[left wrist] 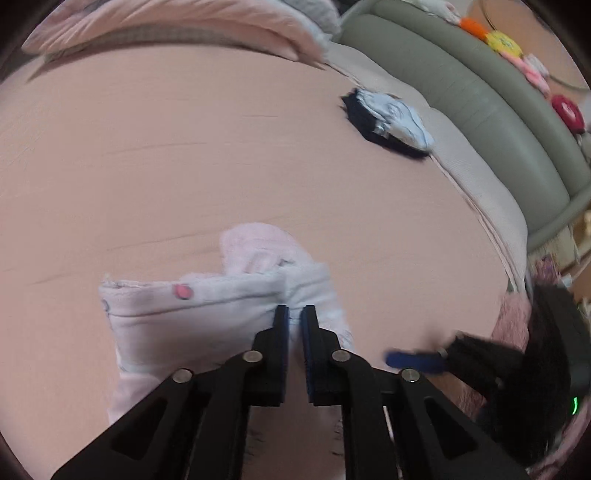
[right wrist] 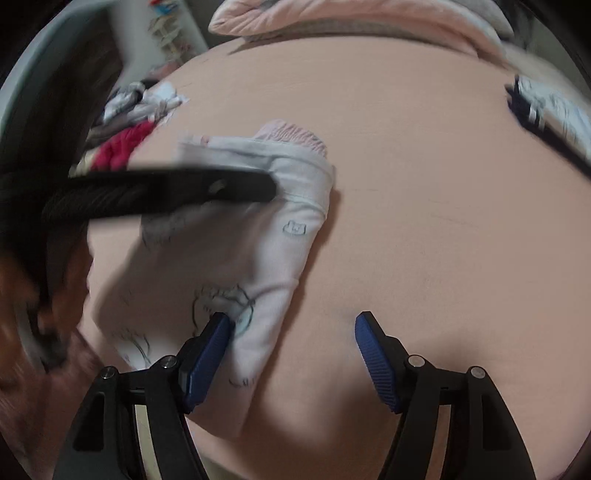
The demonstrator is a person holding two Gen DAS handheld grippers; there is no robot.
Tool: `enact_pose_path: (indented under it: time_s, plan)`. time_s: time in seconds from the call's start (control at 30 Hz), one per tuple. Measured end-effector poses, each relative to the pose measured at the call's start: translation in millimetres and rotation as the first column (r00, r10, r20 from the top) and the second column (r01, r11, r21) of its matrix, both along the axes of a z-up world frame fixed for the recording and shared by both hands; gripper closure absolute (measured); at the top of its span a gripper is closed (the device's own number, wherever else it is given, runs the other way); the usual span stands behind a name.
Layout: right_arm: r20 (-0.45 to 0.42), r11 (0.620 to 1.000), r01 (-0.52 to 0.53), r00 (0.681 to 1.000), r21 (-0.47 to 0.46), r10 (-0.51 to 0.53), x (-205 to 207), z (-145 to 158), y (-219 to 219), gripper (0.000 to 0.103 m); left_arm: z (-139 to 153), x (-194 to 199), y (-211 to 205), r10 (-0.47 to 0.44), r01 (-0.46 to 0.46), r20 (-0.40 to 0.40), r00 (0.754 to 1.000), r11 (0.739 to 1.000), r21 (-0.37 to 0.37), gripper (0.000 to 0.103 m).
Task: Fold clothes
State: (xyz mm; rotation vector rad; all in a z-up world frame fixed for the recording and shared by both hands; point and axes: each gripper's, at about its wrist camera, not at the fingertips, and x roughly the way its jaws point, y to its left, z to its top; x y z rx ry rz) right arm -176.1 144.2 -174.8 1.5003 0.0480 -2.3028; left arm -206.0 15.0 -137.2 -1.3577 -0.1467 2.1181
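A small white garment (left wrist: 207,314) with grey drawings and a pink waistband lies partly folded on the pink bed sheet (left wrist: 184,147). My left gripper (left wrist: 294,317) is shut on a fold of its cloth. In the right wrist view the same garment (right wrist: 266,251) stretches toward me, and the left gripper's finger (right wrist: 236,188) crosses over its far end. My right gripper (right wrist: 293,325) stands open at the garment's near end, its left pad touching the cloth and its right pad over bare sheet. The right gripper (left wrist: 417,360) also shows blurred at the lower right of the left wrist view.
A folded dark and white garment (left wrist: 388,118) lies near the bed's right edge, next to a grey-green padded headboard (left wrist: 480,110). A heap of unfolded clothes (right wrist: 129,122), red and grey among them, sits at the far left. A pink quilt (left wrist: 184,26) is bunched at the far side.
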Motion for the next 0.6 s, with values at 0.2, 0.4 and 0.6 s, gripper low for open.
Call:
enact_pose_path:
  time_s: [0.2,0.4,0.6]
  plan:
    - [0.035,0.999,-0.039,0.999,0.005,0.039,22.7,3.7,1.4,0.034,11.2,13.1,-20.2,0.022,-0.022,-0.01,1.0,1.0,-0.008,0.101]
    - [0.07,0.969,0.166,0.985,-0.184,-0.155,-4.4,11.2,32.2,0.033,10.3,44.3,8.7,-0.051,0.049,-0.013,0.999,0.99,-0.135,0.101]
    - [0.059,0.967,0.184,0.983,-0.174,-0.176,-34.1,13.6,35.0,0.033,-4.7,93.6,17.5,0.048,-0.048,0.027,0.998,0.998,-0.032,0.1]
